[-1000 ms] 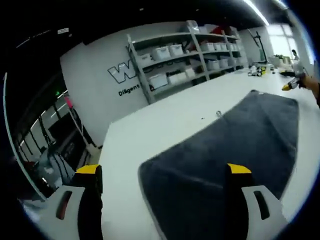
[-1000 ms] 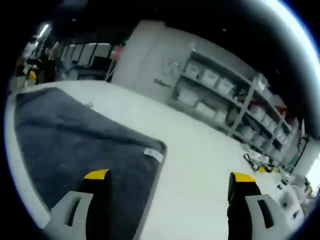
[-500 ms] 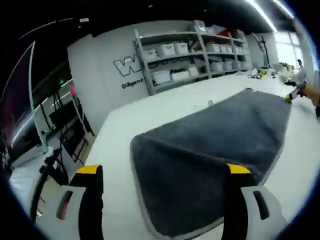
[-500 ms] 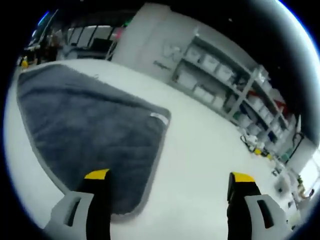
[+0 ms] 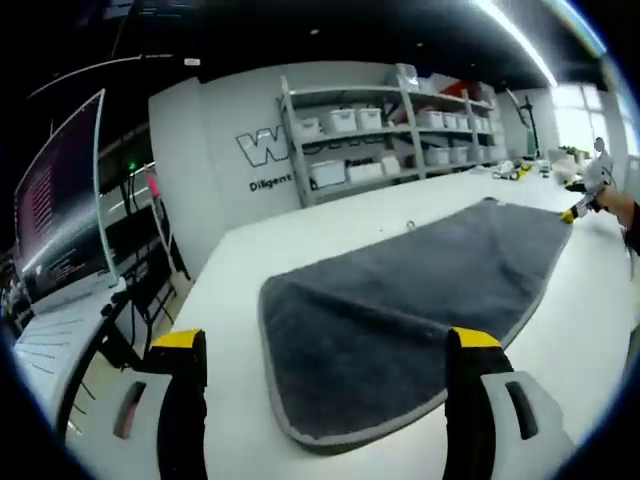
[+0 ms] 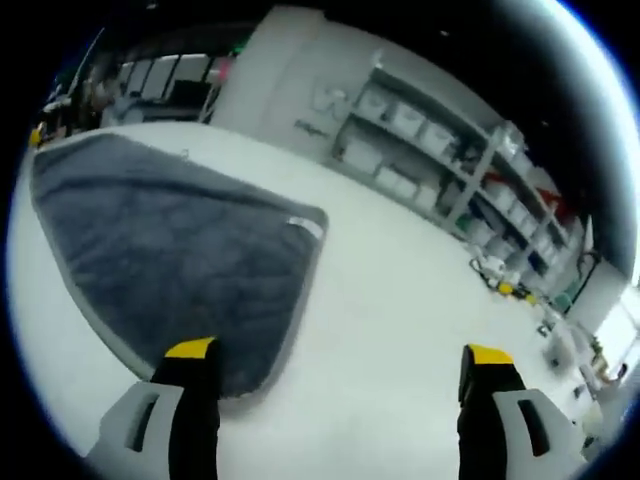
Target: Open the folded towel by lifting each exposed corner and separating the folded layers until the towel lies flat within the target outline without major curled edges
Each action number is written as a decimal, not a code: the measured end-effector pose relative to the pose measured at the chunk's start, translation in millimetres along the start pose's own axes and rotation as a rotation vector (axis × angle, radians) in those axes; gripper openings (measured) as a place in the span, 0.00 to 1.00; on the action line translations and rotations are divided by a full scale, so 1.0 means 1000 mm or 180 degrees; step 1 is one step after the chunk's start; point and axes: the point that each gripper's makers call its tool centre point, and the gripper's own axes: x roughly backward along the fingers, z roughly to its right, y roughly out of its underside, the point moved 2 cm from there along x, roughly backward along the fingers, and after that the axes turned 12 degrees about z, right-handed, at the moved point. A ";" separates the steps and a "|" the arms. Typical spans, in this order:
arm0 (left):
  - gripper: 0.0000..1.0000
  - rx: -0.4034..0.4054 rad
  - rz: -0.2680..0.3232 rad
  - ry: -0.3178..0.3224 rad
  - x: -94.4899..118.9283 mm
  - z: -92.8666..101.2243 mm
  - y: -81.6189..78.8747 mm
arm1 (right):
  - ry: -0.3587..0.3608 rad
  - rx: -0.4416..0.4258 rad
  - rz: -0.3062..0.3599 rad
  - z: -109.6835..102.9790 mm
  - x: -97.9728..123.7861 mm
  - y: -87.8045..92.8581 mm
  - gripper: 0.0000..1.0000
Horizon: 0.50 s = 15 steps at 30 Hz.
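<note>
My left gripper and right gripper hang wide apart, holding nothing. The grey towel lies spread on the white table, long axis running between them. Beyond, shelves carry white bins, contents unseen.

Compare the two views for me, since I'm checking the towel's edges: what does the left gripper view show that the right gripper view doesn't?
Left gripper view: a monitor beside the table, wall lettering, and the right gripper held past the towel's far end.

Right gripper view: a white tag at one towel corner.

Both: the grey towel lying spread on the white table, storage shelves with bins, and each view's own open jaws, including the left gripper, holding nothing.
</note>
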 end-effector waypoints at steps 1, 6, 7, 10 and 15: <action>0.97 0.0005 0.0002 -0.0012 0.002 -0.001 0.000 | 0.0011 -0.0026 0.0001 0.001 0.001 0.001 0.99; 0.96 0.0048 0.0021 -0.0065 0.008 -0.002 0.000 | 0.0048 -0.0175 0.0005 0.000 0.004 0.006 0.95; 0.96 0.0048 0.0019 -0.0070 0.009 -0.002 0.001 | 0.0027 -0.0246 -0.0026 -0.001 0.005 0.008 0.93; 0.96 0.0040 0.0007 -0.0061 0.011 0.002 0.003 | 0.0071 -0.0315 -0.0043 0.000 0.009 0.011 0.92; 0.96 -0.0008 -0.0035 -0.0043 0.016 0.005 0.007 | 0.0080 -0.0380 -0.0032 0.000 0.015 0.014 0.91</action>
